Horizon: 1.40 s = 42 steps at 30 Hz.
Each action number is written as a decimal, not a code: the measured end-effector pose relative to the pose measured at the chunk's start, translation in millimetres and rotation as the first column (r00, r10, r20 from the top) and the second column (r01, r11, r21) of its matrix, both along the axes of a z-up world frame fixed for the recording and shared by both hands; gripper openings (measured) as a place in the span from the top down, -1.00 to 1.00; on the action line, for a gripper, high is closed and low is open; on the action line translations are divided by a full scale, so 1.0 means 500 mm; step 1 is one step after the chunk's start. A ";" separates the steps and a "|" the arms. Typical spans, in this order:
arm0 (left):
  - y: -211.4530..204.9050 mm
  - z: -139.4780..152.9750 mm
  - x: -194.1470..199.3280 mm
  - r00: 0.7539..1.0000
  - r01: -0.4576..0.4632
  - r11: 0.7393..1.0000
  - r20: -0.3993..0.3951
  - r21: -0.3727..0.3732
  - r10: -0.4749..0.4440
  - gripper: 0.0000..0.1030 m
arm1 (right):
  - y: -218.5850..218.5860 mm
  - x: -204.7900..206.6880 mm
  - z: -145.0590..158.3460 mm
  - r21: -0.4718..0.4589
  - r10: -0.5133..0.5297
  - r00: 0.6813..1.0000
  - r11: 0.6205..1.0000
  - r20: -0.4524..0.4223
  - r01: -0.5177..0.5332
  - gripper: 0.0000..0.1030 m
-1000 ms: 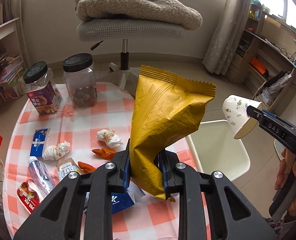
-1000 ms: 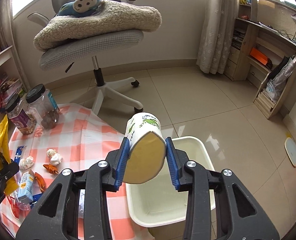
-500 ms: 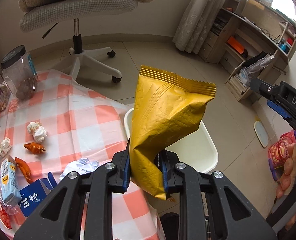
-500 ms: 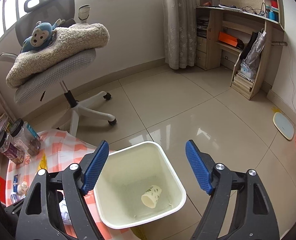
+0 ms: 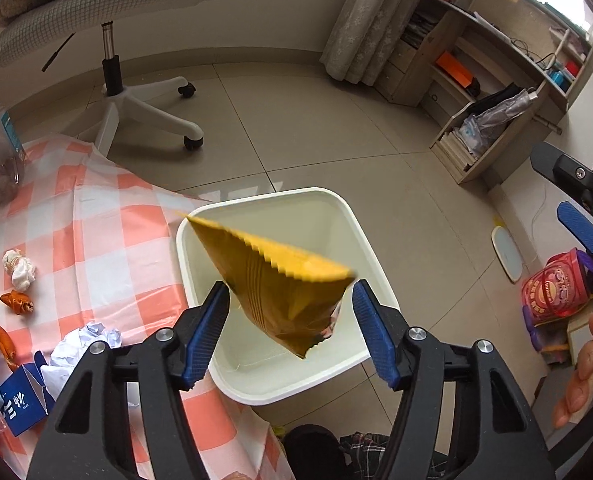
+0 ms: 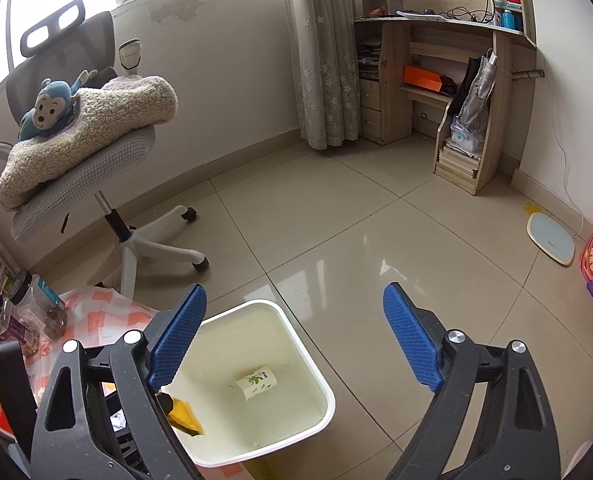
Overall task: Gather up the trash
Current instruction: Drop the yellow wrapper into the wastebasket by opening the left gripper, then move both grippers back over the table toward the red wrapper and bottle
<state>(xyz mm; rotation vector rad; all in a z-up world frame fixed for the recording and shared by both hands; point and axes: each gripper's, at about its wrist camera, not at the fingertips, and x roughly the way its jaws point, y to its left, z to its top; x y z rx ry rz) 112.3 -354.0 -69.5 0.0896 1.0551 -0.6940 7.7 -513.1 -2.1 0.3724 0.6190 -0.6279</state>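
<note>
From the left wrist, the left gripper [image 5: 290, 334] stands spread, the yellow snack bag [image 5: 284, 292] loose between its jaws, tilted over the white bin [image 5: 370, 258]. From the right wrist, the right gripper [image 6: 294, 340] gapes empty above that bin, where the paper cup [image 6: 256, 382] lies on its side; table trash sits nearer the left gripper.

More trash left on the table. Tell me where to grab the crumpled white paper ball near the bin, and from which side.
Take the paper ball across its middle, coming straight down from above with the open left claw. It is a loose, lumpy wad lying flat on the checkered cloth, so any pinch should hold. The blue carton sits close beside it, probably blocking a low sideways approach.
</note>
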 end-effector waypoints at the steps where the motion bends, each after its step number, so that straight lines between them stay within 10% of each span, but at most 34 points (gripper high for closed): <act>1: 0.004 0.003 0.000 1.000 -0.002 1.000 0.010 0.004 0.002 -0.29 | 0.001 0.000 0.001 -0.004 -0.002 1.000 1.000 0.001 0.002 -0.71; 13: 0.112 0.068 -0.006 0.976 -0.069 0.997 0.210 0.031 0.061 -0.36 | 0.079 0.020 0.005 -0.112 0.051 0.998 0.992 -0.027 -0.053 -0.86; 24: 0.258 0.125 -0.006 0.873 -0.274 0.962 0.421 0.012 0.244 -0.74 | 0.235 0.057 -0.009 -0.228 0.136 0.989 0.962 -0.065 -0.148 -0.86; 42: 0.503 0.071 0.058 0.823 -0.503 0.857 0.363 0.111 0.437 -0.75 | 0.460 0.169 -0.049 -0.221 0.321 0.938 0.913 -0.133 -0.344 -0.86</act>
